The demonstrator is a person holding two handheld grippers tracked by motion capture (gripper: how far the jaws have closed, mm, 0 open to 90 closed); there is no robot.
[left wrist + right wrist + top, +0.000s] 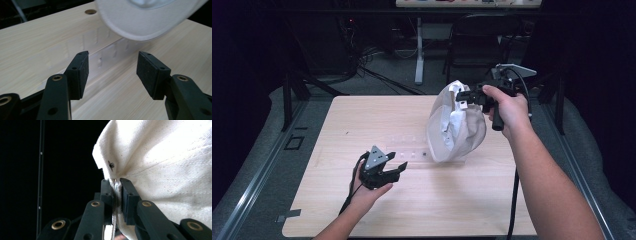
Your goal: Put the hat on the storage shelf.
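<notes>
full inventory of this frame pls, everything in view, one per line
cap: 1, off-white fabric, held up above the right half of the table, brim lowest
clear plastic strip: 1, transparent, flat on the table centre, below the cap's brim
table: 1, light wood, hole near its far edge seen in the left gripper view
chair: 1, black, on the floor beyond the table
white post: 1, beyond the table, left of the chair
left hand-held gripper: 1, black, low over the table's near-left part, jaws open, nothing between them
right hand-held gripper: 1, black, raised at right, shut on the cap's edge
forearms: 2, entering from the bottom
</notes>
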